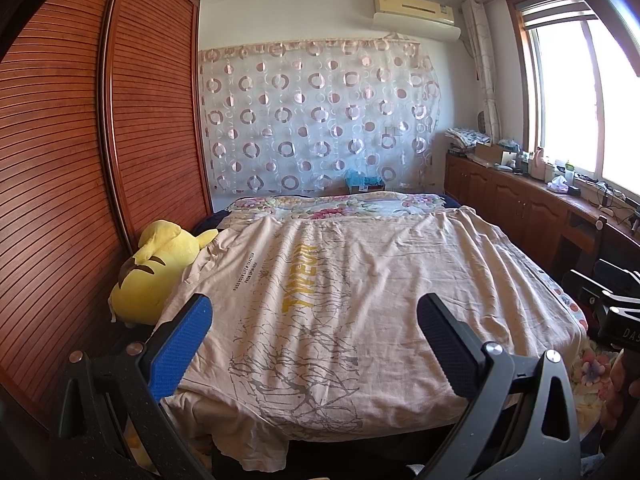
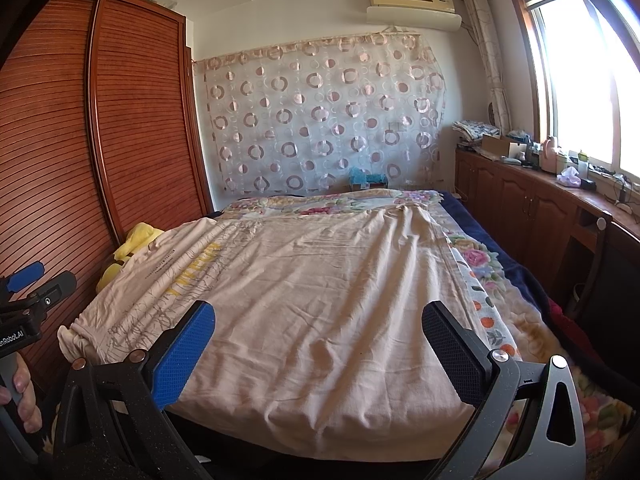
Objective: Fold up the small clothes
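A beige shirt [image 1: 320, 300] lies flat on the bed [image 2: 500, 280], its hem at the near edge. Left tongs [image 1: 314, 340] and right tongs [image 2: 318, 344] hover wide apart, holding nothing.

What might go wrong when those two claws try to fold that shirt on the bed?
The T-shirt lies on a loose beige sheet of nearly the same colour, so the open jaws might pinch the sheet too. The shirt's far sleeve rests against the yellow plush toy, which might get dragged along.

One T-shirt [image 1: 320, 312], two grippers [image 1: 316, 344] [image 2: 320, 354]
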{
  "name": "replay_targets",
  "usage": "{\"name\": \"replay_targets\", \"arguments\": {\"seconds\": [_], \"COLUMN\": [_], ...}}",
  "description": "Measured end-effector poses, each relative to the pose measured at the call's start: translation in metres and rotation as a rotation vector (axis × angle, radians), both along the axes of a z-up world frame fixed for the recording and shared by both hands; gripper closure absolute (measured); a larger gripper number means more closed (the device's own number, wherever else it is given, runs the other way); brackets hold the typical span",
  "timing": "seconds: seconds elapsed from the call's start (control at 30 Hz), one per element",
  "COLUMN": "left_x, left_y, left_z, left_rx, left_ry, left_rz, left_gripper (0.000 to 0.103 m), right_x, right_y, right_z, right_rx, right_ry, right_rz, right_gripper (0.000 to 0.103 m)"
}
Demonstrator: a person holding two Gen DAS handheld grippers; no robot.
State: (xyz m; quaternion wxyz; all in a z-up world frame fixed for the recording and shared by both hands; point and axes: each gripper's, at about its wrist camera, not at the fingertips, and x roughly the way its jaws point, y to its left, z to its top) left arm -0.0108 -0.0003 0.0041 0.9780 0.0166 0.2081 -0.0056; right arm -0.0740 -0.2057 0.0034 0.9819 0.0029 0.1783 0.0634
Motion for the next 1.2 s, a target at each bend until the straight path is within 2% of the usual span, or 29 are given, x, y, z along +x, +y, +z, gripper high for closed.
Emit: {"name": "replay_targets", "arguments": {"seconds": [0.77, 1.0, 1.2], "left_x": [-0.002, 0.007, 0.019], "left_y": [0.001, 0.034, 0.067], "left_z": [-0.001, 0.002, -0.012], "left_rx": [-0.010, -0.034, -0.034], "left_ry": [0.007, 0.044, 0.064], "left_rz": [-0.003, 0.061, 0.127], "left_gripper": [0.000, 0.000, 0.000], "right_x": [0.002, 0.012, 0.025], "right_y": [-0.002, 0.011, 0.020], "right_z": [-0.005, -0.006, -0.007], "right_rx": [0.014, -0.010, -0.042], "right_ry": [0.013, 0.019, 0.031], "right_rz": [0.030, 0.102, 0.194], "right_gripper": [0.000, 0.000, 0.000]}}
